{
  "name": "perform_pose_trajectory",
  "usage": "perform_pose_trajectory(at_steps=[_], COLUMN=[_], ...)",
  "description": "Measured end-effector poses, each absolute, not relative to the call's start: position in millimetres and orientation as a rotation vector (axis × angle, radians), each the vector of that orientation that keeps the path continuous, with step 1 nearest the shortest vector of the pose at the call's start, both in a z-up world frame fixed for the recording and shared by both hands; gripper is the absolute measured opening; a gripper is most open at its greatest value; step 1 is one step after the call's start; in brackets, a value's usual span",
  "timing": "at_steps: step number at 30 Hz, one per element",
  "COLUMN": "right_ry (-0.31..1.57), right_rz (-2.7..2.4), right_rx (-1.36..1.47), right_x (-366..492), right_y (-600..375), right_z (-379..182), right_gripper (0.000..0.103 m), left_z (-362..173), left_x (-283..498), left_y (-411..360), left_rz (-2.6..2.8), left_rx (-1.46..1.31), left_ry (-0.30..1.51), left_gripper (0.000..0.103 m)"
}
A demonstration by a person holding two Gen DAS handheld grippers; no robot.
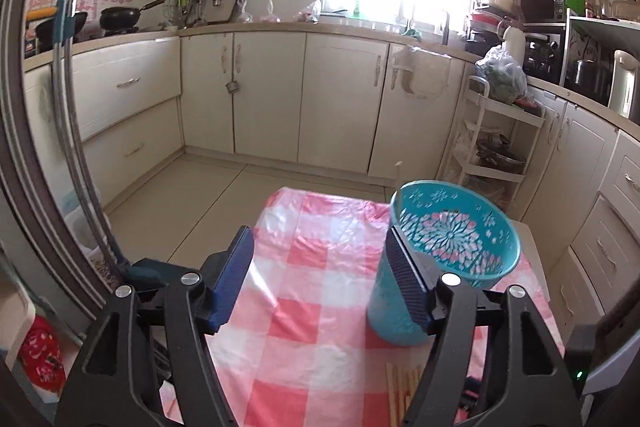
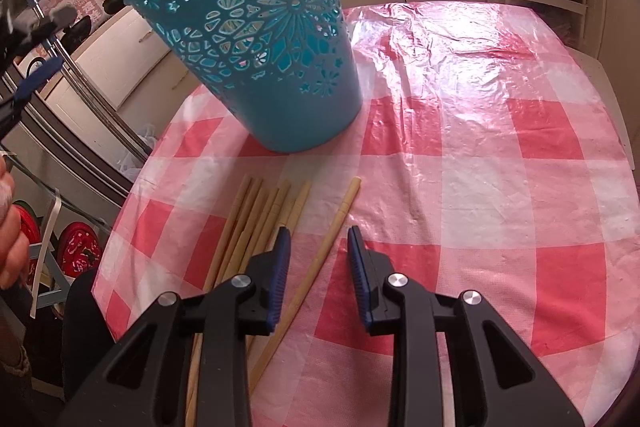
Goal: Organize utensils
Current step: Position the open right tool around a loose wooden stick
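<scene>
Chopsticks (image 2: 256, 227) lie in a loose bundle on the worktop (image 2: 500, 167), which is covered with a pink-and-white checked plastic cloth (image 2: 440, 107). One single chopstick (image 2: 320, 259) lies slightly apart to the right of the bundle, slanting between the jaws of the right gripper (image 2: 316, 239). That gripper's jaws stand narrowly apart, and its blue pads do not press on the stick. Just beyond the bundle's far ends stands a teal perforated holder (image 2: 272, 67), upright on the cloth, its wall cut with flower and star shapes.

From the left wrist view, the left gripper (image 1: 320, 255) has its jaws spread wide, with nothing between them but the cloth below. Its right finger (image 1: 408, 275) overlaps the holder (image 1: 472, 239) in the picture; whether it touches the wall I cannot tell. Kitchen cabinets (image 1: 264, 95) line the background.
</scene>
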State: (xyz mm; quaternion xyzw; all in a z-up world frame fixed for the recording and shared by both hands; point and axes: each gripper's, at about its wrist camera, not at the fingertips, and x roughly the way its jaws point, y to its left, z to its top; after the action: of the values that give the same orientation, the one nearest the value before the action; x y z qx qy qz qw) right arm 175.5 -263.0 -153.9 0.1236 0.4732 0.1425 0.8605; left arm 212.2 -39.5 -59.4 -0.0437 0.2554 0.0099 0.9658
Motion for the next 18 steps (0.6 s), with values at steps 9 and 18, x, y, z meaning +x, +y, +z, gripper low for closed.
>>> perform_pose_trajectory(at_steps=[9, 18], right_ry=[0.975, 1.002], right_rz=[0.220, 0.178], right_rx=[0.129, 0.099], right_x=[172, 173], right_y=[-251, -251], right_z=[-152, -152], right_gripper=[0.019, 0.014], left_z=[-157, -197], left_x=[219, 229], left_y=[-3, -5], left_rz=[0.065, 0.051], left_rx=[-0.151, -0.153], left_ry=[0.801, 0.903], left_gripper=[0.074, 0.082])
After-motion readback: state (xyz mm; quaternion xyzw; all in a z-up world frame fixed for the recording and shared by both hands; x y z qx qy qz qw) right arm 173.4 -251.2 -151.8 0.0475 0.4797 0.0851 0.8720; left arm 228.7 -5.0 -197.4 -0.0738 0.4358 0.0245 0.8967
